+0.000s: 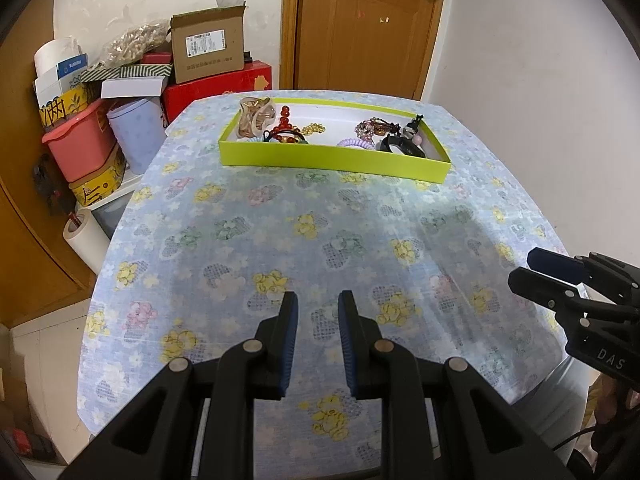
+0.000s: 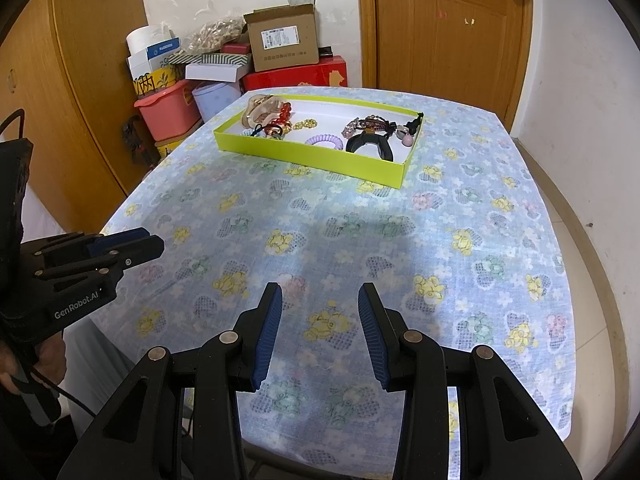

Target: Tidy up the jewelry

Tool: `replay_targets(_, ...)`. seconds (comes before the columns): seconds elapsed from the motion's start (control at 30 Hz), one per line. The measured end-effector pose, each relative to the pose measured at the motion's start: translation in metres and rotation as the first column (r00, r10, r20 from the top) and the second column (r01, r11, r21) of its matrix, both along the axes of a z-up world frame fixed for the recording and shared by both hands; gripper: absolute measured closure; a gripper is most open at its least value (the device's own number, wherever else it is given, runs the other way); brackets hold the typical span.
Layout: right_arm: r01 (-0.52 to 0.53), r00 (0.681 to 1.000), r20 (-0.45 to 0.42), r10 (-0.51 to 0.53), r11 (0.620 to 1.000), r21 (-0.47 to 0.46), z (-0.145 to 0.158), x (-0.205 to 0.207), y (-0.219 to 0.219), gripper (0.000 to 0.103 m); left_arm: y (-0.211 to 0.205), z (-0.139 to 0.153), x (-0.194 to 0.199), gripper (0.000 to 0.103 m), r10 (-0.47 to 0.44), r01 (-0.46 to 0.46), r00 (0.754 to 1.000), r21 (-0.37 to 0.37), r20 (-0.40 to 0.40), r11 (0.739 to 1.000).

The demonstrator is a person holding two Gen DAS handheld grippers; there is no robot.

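Observation:
A shallow lime-green box (image 1: 332,159) stands at the far side of the table; it also shows in the right wrist view (image 2: 308,155). It holds a beige hair claw (image 1: 256,117), red beads (image 1: 282,119), a gold chain (image 1: 313,128), a purple coil tie (image 2: 324,141), a black hair claw (image 2: 370,145) and a beaded bracelet (image 2: 370,124). My left gripper (image 1: 318,300) is open and empty above the near tablecloth. My right gripper (image 2: 320,292) is open and empty, also near the front edge. Each gripper shows in the other's view: the right gripper (image 1: 532,266), the left gripper (image 2: 154,242).
The table wears a blue floral cloth (image 1: 280,240). Left of it stand a pink tub (image 1: 80,144), a lavender bin (image 1: 138,132), red boxes (image 1: 216,88) and a cardboard box (image 1: 208,42). A wooden door (image 1: 360,24) is behind.

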State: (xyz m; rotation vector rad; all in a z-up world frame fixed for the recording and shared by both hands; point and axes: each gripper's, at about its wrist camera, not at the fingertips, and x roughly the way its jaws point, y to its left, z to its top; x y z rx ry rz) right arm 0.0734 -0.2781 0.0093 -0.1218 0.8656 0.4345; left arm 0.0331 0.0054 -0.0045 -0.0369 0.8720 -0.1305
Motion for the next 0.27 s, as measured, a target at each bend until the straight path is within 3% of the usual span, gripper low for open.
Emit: replay_targets(0.27, 0.001, 1.000, -0.001, -0.001, 1.000, 0.000, -0.0011, -0.0001, 0.0006, 0.062, -0.0026, -0.0007, 0.0001, 0.081, -0.011, 0.011, 1.000, -0.013, 0.000, 1.000)
